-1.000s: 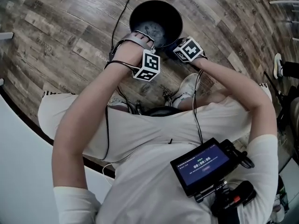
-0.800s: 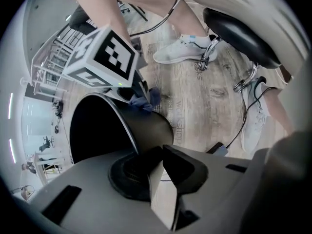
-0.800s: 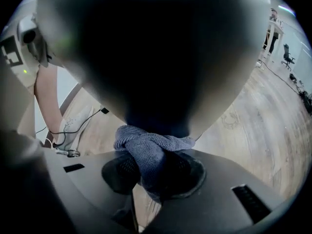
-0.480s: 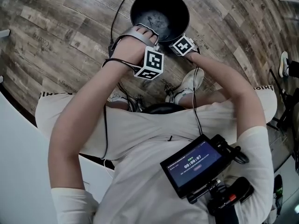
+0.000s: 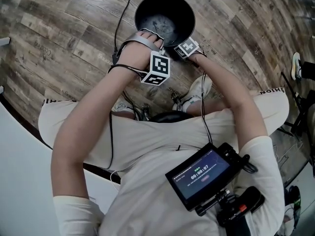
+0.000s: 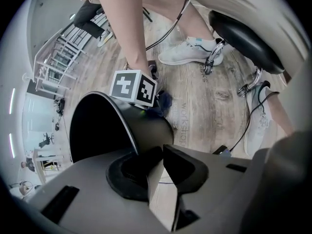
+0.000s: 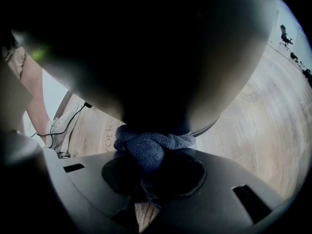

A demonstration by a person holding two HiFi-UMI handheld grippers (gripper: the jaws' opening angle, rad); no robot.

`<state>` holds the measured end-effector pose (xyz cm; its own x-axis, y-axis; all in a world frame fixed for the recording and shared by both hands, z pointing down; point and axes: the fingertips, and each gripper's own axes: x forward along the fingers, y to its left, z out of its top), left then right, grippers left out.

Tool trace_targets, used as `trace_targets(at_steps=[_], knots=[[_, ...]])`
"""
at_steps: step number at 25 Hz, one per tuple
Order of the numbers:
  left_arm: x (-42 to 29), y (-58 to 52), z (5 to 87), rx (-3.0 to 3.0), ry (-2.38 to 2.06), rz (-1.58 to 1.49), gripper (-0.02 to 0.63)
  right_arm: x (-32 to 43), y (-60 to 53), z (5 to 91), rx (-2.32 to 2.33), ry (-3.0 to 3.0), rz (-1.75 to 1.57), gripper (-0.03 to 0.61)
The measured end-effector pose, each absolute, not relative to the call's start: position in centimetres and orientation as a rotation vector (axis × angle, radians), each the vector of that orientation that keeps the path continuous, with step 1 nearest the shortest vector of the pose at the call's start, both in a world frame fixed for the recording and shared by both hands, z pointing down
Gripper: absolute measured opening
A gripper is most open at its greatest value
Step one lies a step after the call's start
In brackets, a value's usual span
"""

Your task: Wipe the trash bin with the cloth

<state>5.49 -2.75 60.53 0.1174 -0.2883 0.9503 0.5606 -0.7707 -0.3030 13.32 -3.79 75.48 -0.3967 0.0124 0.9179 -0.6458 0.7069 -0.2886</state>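
The left gripper has its fingers clamped on the near rim of the black trash bin, one finger inside the bin's wall and one outside. The right gripper has its fingers closed on a bunched blue cloth, which is pressed against the outside of the bin's wall on the person's side. In the left gripper view, the right gripper's marker cube sits close against the bin's outer wall, with the cloth showing just beside it. The bin stands upright and open on a wood-plank floor, its dark inside showing a grey-smudged bottom. A white sneaker rests on the floor near the bin, on the person's side. A black cable runs past the bin on the left gripper's side. A black stool seat lies farther from the bin than the sneaker.
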Motion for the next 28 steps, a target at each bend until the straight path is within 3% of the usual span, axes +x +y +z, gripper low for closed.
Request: trace_targets(at_steps=[3, 6, 14, 16, 17, 18, 22, 28], knots=[[5.7, -2.1, 60.7, -1.855, -0.272, -1.726, 0.105, 14.7, -2.7, 76.6, 0.520, -1.788, 0.748, 0.097], [5.2, -2.1, 60.5, -1.907, -0.275, -1.761, 0.192, 14.3, -1.8, 74.0, 0.490, -1.811, 0.733, 0.097], [3.3, -2.7, 60.4, -1.806, -0.242, -1.768, 0.201, 13.4, -1.2, 64.1, 0.497, -1.944, 0.766, 0.097], [3.5, -3.1, 60.5, -1.761, -0.208, -1.742, 0.189, 13.1, -1.2, 61.0, 0.514, -1.980, 0.780, 0.097], [3.6, -3.2, 60.5, -1.747, -0.199, -1.730, 0.123, 12.9, -1.2, 59.5, 0.524, -1.996, 0.792, 0.097], [3.6, -3.2, 60.5, -1.739, -0.204, -1.723, 0.100, 12.8, -1.1, 58.2, 0.536, -2.008, 0.809, 0.097], [4.0, -2.9, 60.3, -1.728, -0.267, -1.725, 0.081, 13.1, -1.9, 54.9, 0.563, -2.016, 0.855, 0.097], [4.9, -2.4, 60.4, -1.740, -0.287, -1.735, 0.074, 13.9, -2.7, 56.5, 0.501, -1.957, 0.808, 0.097]])
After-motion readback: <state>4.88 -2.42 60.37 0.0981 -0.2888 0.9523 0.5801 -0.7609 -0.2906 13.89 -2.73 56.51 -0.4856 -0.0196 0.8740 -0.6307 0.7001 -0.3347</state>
